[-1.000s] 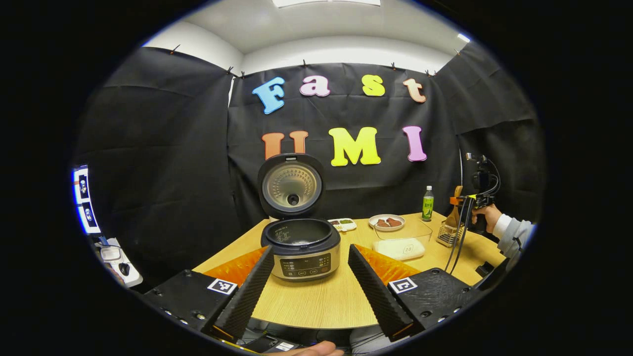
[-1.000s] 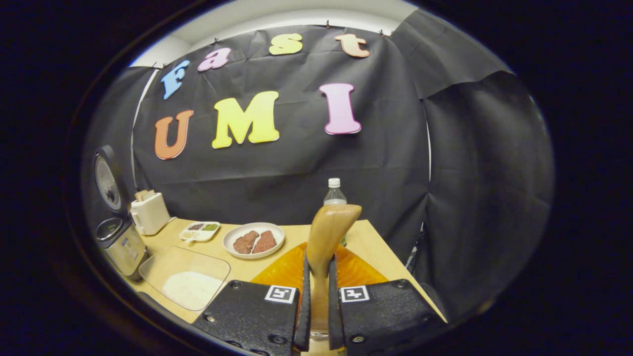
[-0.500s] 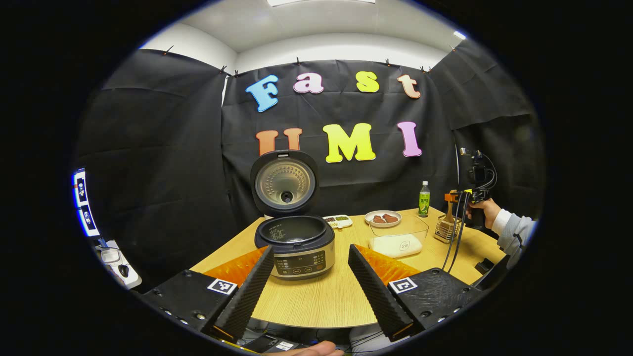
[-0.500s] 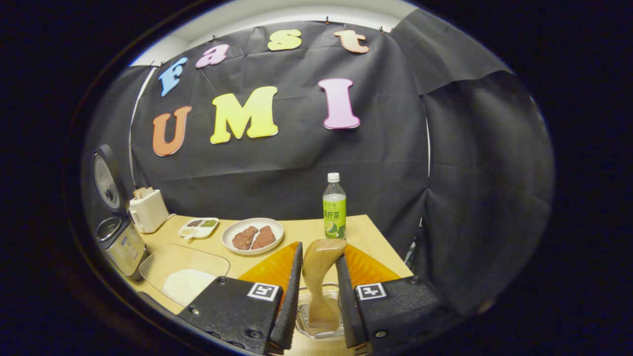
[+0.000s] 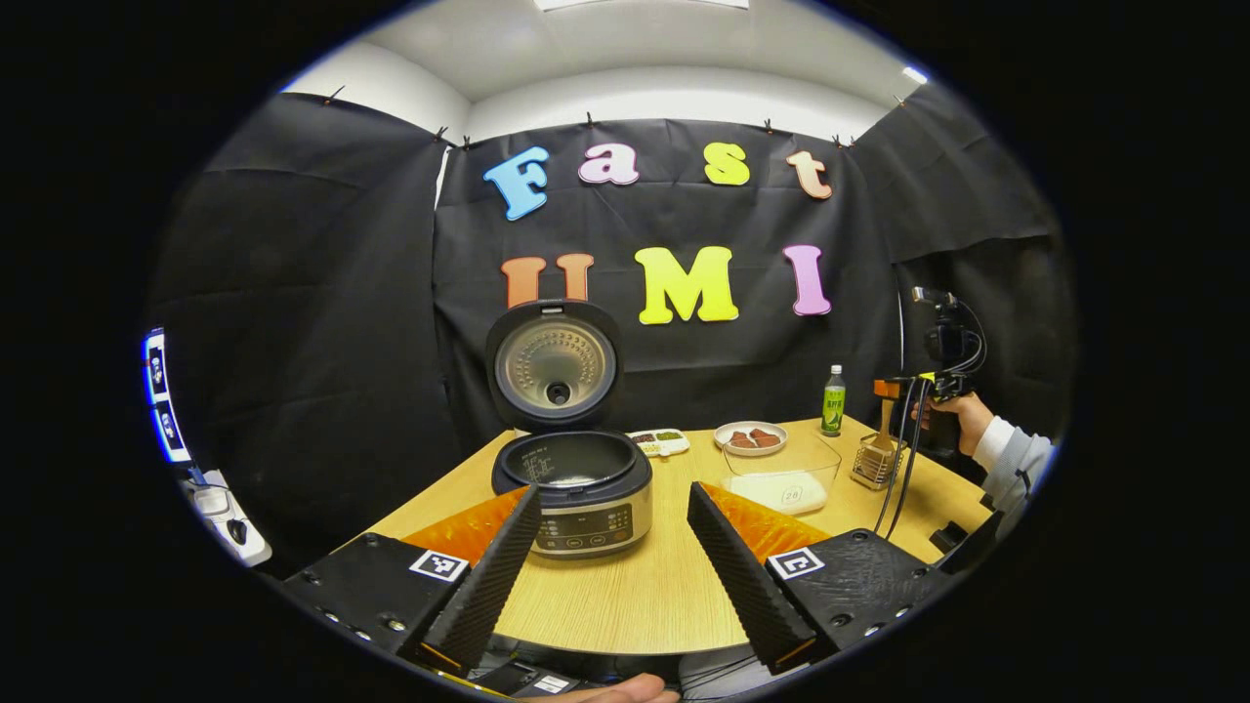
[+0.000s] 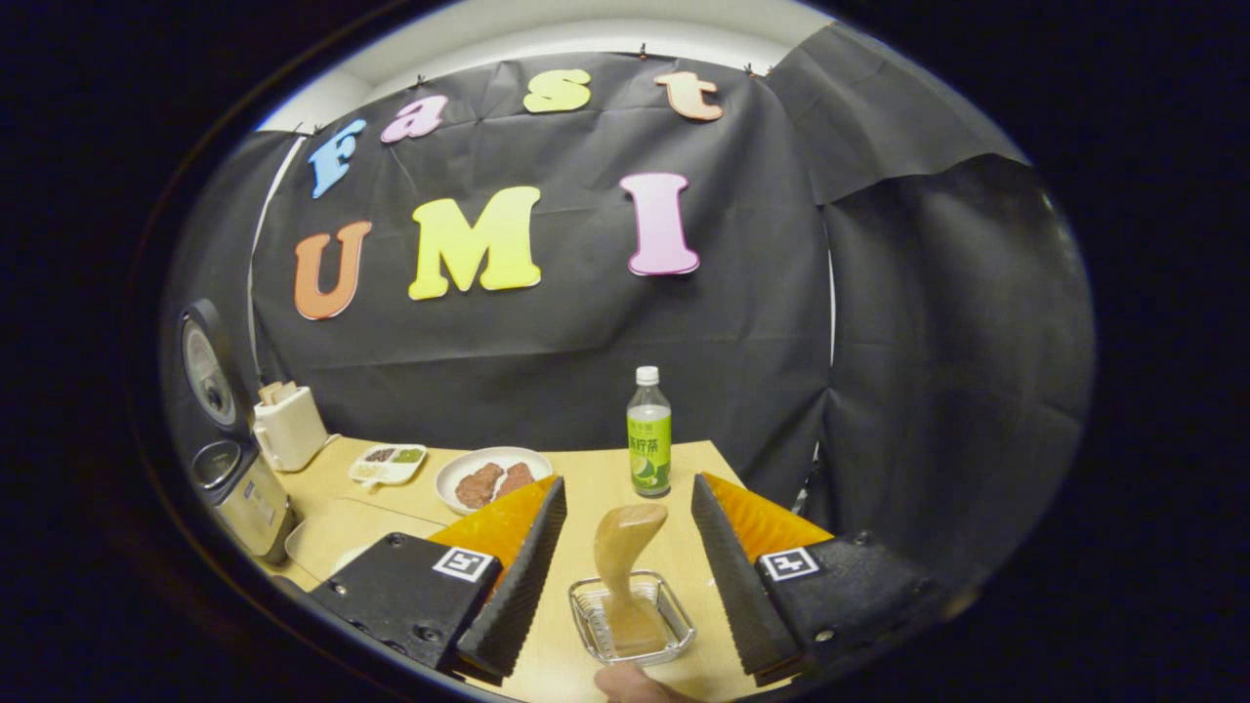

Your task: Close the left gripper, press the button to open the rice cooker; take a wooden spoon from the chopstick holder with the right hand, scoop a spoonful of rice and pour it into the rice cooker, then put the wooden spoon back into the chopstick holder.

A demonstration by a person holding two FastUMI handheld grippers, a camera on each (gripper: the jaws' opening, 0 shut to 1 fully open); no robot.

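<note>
The rice cooker stands open on the wooden table, its lid tipped up; it also sits at the left edge of the right gripper view. My left gripper is open and empty, short of the cooker. The wooden spoon stands upright in the wire chopstick holder. My right gripper is open, a finger on each side of the spoon and apart from it. The left gripper view has that gripper above the holder, held by a hand.
A clear container of rice lies between cooker and holder. Behind it are a plate with meat, a small divided dish, a green-label bottle and a white toaster. Cables hang from the right gripper.
My right gripper has opened and let go of the wooden spoon, which now stands in the holder, and has drawn back from it. The left gripper stayed open and drifted slightly.
</note>
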